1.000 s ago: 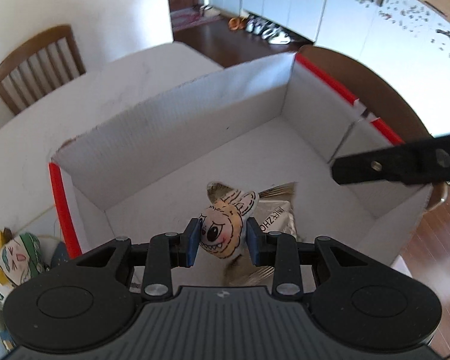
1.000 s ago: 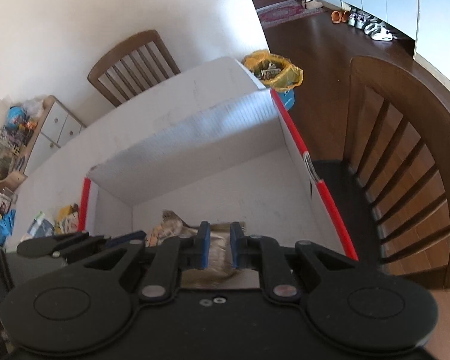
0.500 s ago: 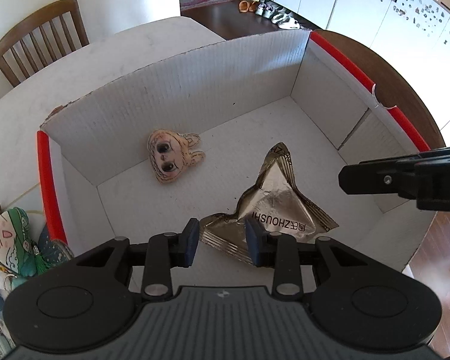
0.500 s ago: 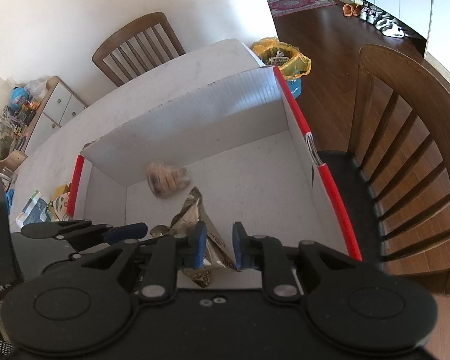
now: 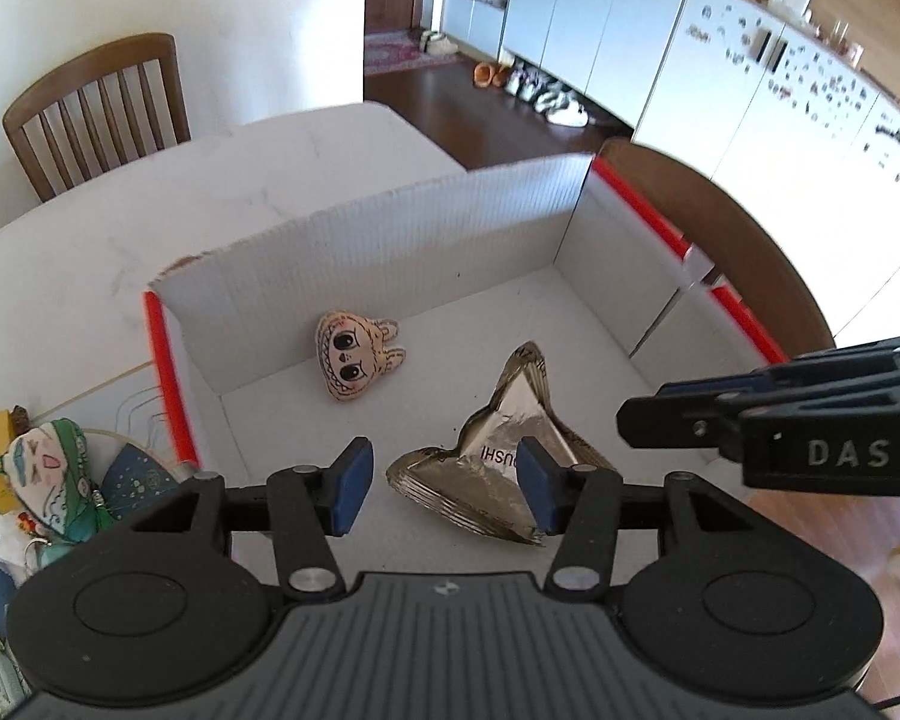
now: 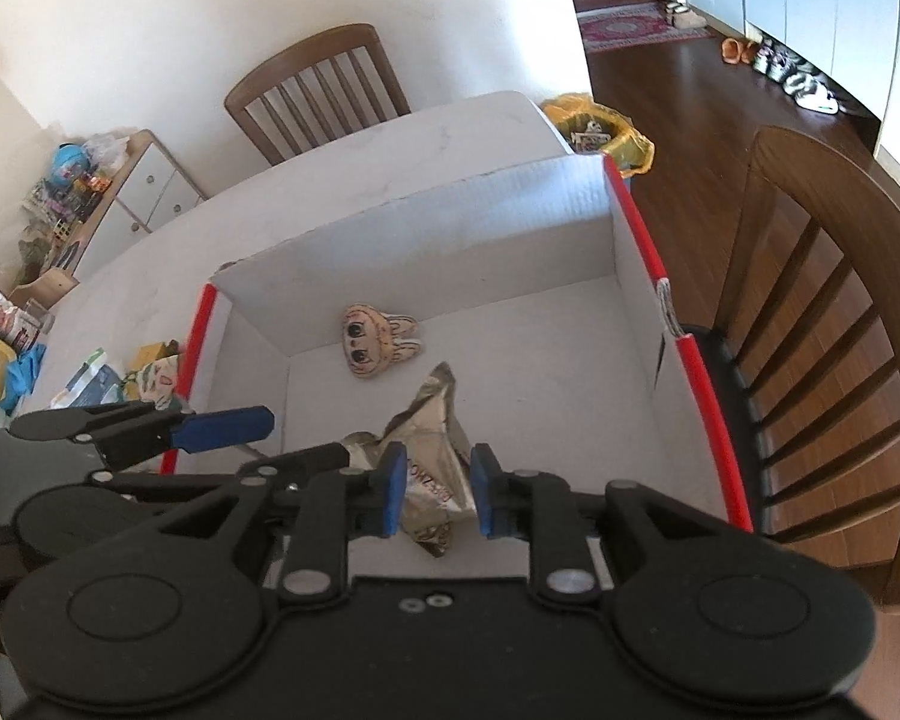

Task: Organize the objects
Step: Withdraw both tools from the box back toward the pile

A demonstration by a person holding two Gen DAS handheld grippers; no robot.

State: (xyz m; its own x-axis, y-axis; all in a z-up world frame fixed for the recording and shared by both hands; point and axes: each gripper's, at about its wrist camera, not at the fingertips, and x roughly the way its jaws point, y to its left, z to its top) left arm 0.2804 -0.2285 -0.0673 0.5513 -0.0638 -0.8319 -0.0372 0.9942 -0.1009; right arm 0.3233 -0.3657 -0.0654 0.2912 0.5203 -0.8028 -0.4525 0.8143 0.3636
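A white cardboard box (image 5: 390, 240) with red-taped edges stands on the table. Inside lie a small tan plush face with big eyes (image 5: 354, 354) and a crumpled gold foil pouch (image 5: 498, 468). Both also show in the right wrist view: the plush (image 6: 375, 339) near the far wall, the pouch (image 6: 432, 456) nearer. My left gripper (image 5: 444, 489) is open and empty above the box's near side, over the pouch. My right gripper (image 6: 435, 495) is open and empty, hovering above the pouch at the box's near edge.
Left of the box on the table lie a green-and-white plush charm (image 5: 48, 480) and other small items (image 6: 96, 378). A wooden chair (image 6: 822, 330) stands close on the right, another chair (image 5: 96, 108) at the table's far side. A yellow-lined bin (image 6: 600, 132) sits on the floor.
My left gripper let go of the tan plush, which now lies near the box's far wall, and opened wider. Both grippers rose and pulled back from the box; the right one opened slightly.
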